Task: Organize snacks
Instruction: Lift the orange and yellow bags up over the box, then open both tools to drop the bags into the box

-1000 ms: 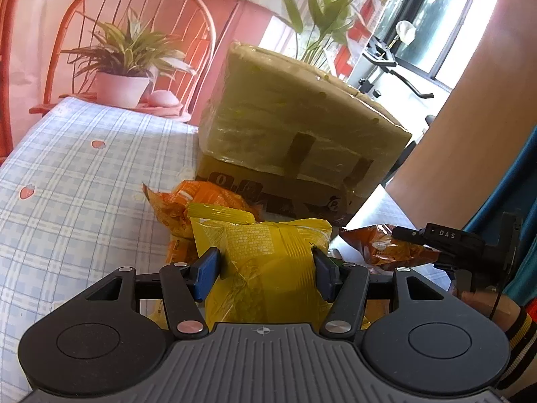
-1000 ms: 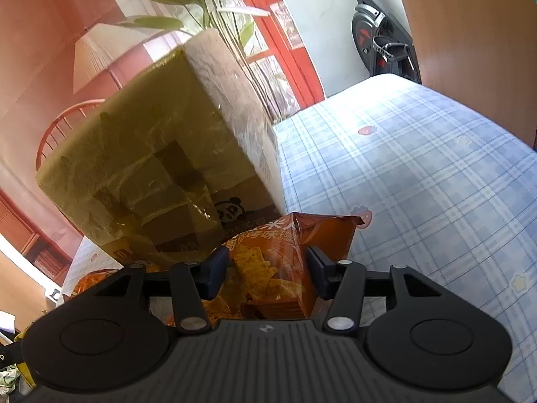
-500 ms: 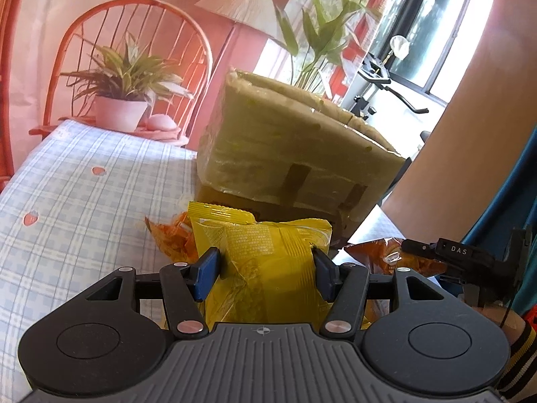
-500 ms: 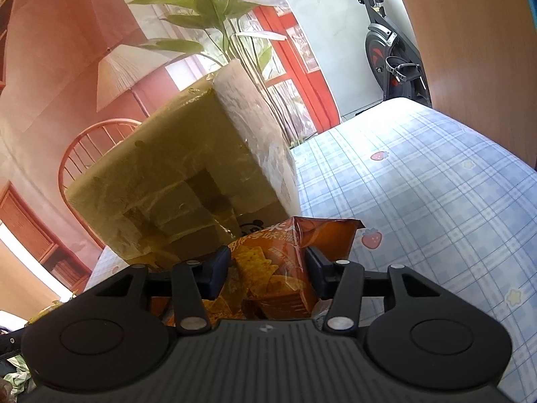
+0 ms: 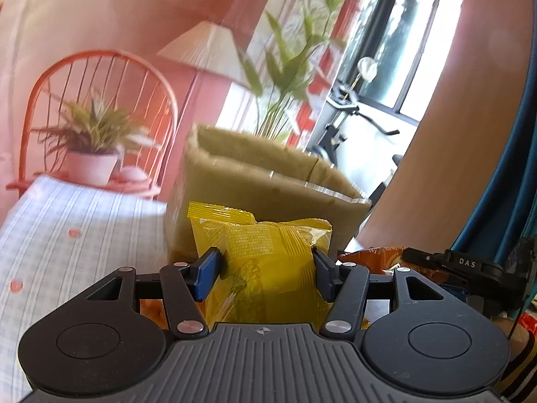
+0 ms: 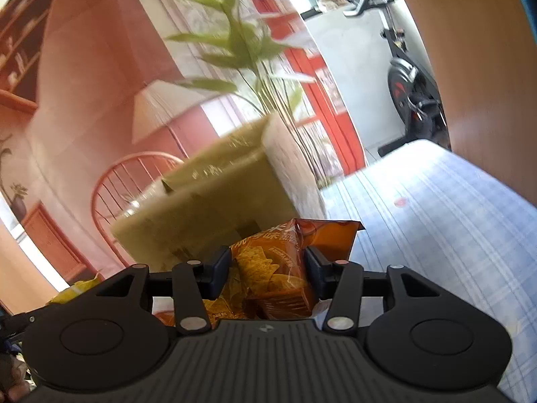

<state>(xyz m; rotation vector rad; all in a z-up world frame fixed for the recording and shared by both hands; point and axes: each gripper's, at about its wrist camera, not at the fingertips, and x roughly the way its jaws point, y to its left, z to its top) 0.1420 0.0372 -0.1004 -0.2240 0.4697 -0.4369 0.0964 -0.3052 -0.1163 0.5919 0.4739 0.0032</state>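
Note:
My left gripper (image 5: 266, 270) is shut on a yellow snack bag (image 5: 261, 255) and holds it up in front of a taped cardboard box (image 5: 268, 181). My right gripper (image 6: 268, 268) is shut on an orange chip bag (image 6: 278, 268) and holds it up near the same box (image 6: 208, 215). The open top rim of the box shows in the left wrist view. The right gripper (image 5: 446, 268) with its orange bag (image 5: 376, 257) shows at the right of the left wrist view. Another orange bag (image 5: 152, 310) lies low behind the left fingers.
The box stands on a blue checked tablecloth (image 5: 74, 235), also in the right wrist view (image 6: 436, 208). A potted plant (image 5: 90, 141) and an orange chair (image 5: 100, 67) stand at the far left. A tall leafy plant (image 6: 241, 50) rises behind the box.
Both grippers have risen with their bags. The box now sits lower in both views and its open top rim shows. The loose orange bag has dropped almost out of sight.

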